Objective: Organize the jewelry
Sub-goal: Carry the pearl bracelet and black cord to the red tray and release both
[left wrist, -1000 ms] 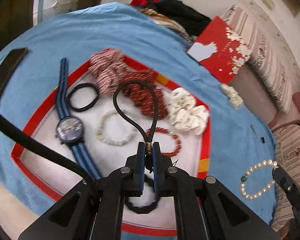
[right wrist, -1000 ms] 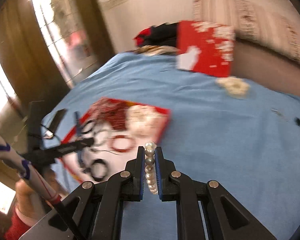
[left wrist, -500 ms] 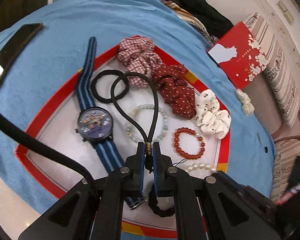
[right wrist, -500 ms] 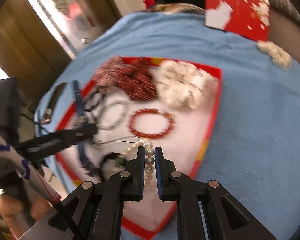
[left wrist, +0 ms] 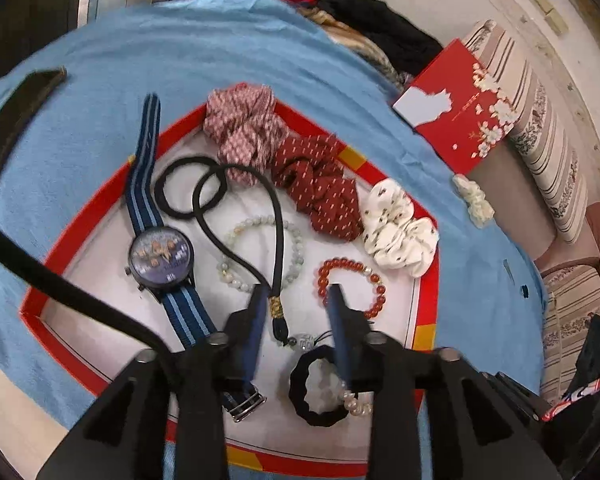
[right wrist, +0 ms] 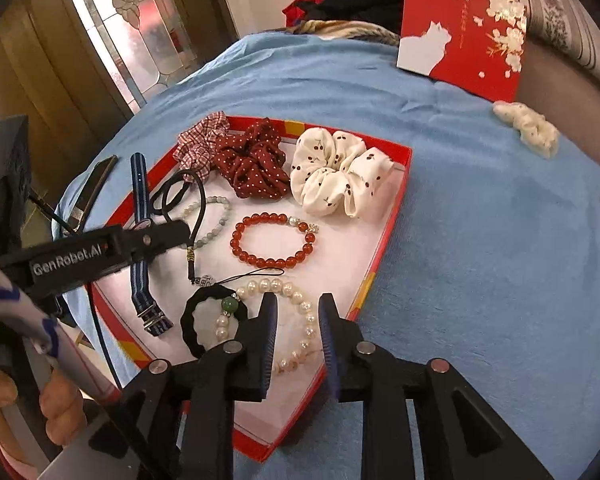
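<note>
— Blue cloth covers the desk (left wrist: 100, 80), yes? What does the left wrist view show?

— On it stands a red tray (left wrist: 36, 300) with a watch (left wrist: 162, 258), three scrunchies, a pale bead bracelet (left wrist: 296, 240) and a red bead bracelet (left wrist: 350, 266). The left gripper (left wrist: 296, 300) is opening; the black cord (left wrist: 278, 240) lies between its fingers, released onto the tray.

— And the right wrist view?

— The right gripper (right wrist: 296, 308) is also opening, low over the near corner of the tray. The pearl bracelet (right wrist: 300, 304) lies under it on the tray floor, one end over a black hair tie (right wrist: 190, 328); nothing is grasped.

— So how far is the work?

— Nearly finished, I think. One small white scrunchie (right wrist: 526, 124) is outside, near the red box (right wrist: 464, 32), and a phone (right wrist: 96, 184) beside the tray.
</note>
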Demonstrator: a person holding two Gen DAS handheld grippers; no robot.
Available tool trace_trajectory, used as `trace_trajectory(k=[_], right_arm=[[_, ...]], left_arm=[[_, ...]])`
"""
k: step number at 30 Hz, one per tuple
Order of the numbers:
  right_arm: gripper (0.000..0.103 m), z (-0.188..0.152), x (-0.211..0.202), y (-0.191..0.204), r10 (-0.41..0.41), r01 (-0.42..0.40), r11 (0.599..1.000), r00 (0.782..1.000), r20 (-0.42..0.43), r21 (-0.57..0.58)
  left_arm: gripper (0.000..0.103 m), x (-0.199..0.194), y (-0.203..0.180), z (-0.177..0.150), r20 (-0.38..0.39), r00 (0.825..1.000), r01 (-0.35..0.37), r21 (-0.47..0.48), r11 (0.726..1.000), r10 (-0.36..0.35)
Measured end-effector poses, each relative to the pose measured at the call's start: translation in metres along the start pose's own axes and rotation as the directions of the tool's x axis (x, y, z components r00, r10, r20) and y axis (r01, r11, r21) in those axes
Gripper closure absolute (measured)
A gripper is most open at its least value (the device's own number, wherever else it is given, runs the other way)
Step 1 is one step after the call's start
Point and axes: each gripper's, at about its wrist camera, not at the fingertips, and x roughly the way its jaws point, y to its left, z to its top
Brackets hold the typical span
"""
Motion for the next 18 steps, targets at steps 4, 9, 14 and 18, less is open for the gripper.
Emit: trace_trajectory(k=[4,9,14,18], right_arm=[[0.08,-0.005,-0.01,-0.001,-0.003,0.003,1.0,1.0,0.016,-0.008],[0.08,-0.011,-0.018,-0.005,-0.017,0.017,1.0,0.999,0.032,-0.006],[0.08,-0.019,-0.018,-0.01,-0.047,0.048,0.999,0.998,0.03,-0.017],[0.08,-0.024,-0.008,-0.016,-0.056,0.056,0.998,0.998,0.004,0.003]], left_arm=[[0.062,-0.021,0.0,0.002,0.111,0.994,-0.019,-0.01,1.0,0.02],[0.043,-0.045,0.001,0.002,0.261,0.957,-0.119,-0.036,0.992,0.125],[0.031,-0.056,0.006,0.004,0.322,0.925,-0.186,-0.084,0.979,0.203],[0.028,-0.057,0.006,0.005,0.331,0.915,-0.211,-0.092,0.973,0.229]])
